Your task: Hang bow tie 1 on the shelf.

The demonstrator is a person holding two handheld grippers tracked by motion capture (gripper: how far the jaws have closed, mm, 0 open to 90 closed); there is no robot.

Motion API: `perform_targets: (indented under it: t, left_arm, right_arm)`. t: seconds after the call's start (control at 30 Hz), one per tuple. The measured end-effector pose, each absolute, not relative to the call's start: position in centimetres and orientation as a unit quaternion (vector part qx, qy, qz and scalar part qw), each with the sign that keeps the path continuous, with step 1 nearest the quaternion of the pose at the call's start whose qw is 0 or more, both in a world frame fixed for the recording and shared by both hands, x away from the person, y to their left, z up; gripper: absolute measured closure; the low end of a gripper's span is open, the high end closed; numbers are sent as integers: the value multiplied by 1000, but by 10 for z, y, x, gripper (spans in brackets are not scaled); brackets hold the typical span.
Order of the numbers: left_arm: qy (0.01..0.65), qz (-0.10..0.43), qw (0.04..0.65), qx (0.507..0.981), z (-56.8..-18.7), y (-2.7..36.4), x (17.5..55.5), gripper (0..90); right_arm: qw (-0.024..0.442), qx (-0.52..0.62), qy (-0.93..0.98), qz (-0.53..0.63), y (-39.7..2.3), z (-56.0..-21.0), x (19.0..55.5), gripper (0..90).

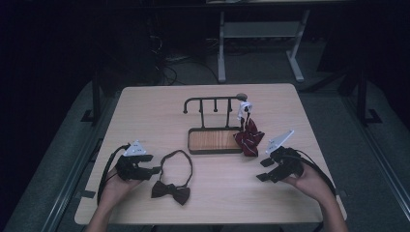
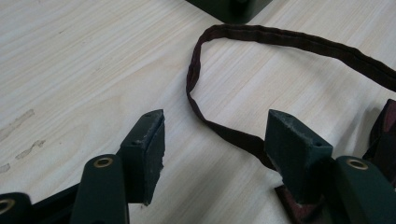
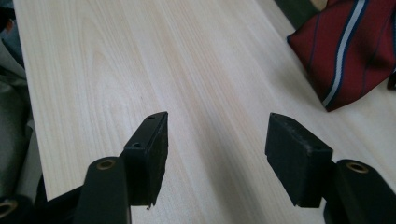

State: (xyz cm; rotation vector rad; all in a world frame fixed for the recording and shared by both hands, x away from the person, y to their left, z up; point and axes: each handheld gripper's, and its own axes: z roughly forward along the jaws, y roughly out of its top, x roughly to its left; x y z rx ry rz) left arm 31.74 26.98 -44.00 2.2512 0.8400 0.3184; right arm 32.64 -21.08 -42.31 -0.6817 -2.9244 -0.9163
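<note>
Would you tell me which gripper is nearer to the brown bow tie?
Left. The left gripper sits at the bow tie's strap, jaws open astride it; the right gripper is well off to its right, beside the striped tie.

Pale wood-grain worktop with rounded corners; dark bow tie with looped strap lying near front left, dark rack tray at centre, red striped tie touching tray's right end

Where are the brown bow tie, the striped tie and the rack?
brown bow tie [image 1: 170, 191], high view, on the bow knot
striped tie [image 1: 249, 137], high view, on the red folded cloth
rack [image 1: 215, 141], high view, on the bare wooden base
</note>
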Motion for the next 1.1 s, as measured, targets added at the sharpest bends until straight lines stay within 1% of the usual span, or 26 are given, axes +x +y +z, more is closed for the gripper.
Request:
perform_targets:
  t: [0.23, 0.4, 0.6, 0.77, 0.83, 0.97, 1.1]
  left_arm:
    - [324, 121, 348, 871, -435, 267, 322, 409]
    - [320, 110, 331, 881, -434, 261, 329, 428]
    - [305, 114, 302, 896, -428, 247, 341, 440]
    - [306, 106, 294, 899, -427, 241, 354, 460]
    - [308, 95, 284, 903, -429, 239, 359, 471]
    - [306, 76, 273, 909, -432, 238, 368, 532]
    - [311, 64, 267, 910, -436, 238, 375, 617]
  right_arm:
    - [-2, -217, -931, -294, -210, -427, 318, 379]
    - [-2, -227, -927, -299, -214, -425, 311, 372]
    - [-2, -240, -921, -306, -221, -424, 309, 368]
    - [-5, -235, -923, -305, -220, -425, 309, 362]
    - [-5, -234, -924, -303, -219, -426, 309, 361]
    - [-10, -237, -924, -299, -219, -426, 310, 360]
    - [-12, -235, -924, -300, -219, -426, 309, 360]
